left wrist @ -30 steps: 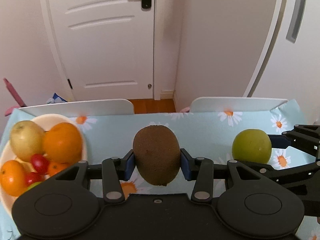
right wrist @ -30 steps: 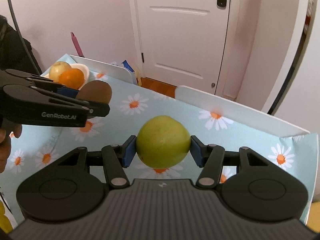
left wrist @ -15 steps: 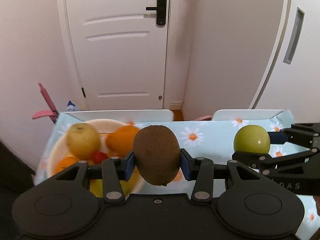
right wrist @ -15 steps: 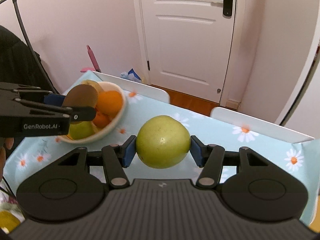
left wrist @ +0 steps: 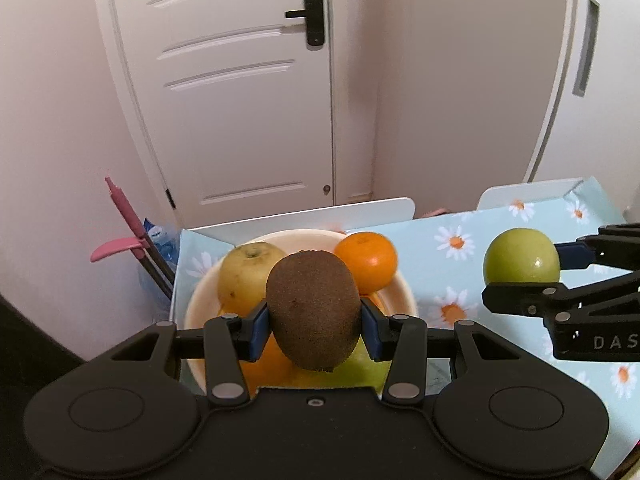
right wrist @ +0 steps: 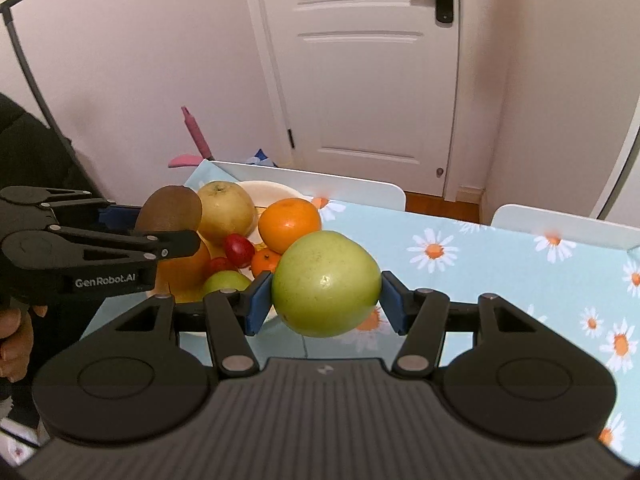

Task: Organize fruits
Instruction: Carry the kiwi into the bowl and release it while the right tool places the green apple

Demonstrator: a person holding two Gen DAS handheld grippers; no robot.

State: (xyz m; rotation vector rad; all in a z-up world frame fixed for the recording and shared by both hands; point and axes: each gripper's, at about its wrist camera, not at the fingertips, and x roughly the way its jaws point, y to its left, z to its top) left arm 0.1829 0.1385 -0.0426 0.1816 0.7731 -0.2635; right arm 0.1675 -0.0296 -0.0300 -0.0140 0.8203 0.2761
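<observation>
Left wrist view: my left claw (left wrist: 314, 320) clamps the fuzzy brown kiwi (left wrist: 313, 314), long axis upright, directly above the cream fruit bowl (left wrist: 406, 292).

Right wrist view: my right claw (right wrist: 326, 300) grips the round green apple (right wrist: 326, 284); the bowl (right wrist: 272, 190) lies ahead-left, farther off.

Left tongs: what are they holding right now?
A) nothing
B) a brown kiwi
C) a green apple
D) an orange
B: the left tongs are shut on the brown kiwi, held above the fruit bowl, while the right tongs grip the green apple.
</observation>
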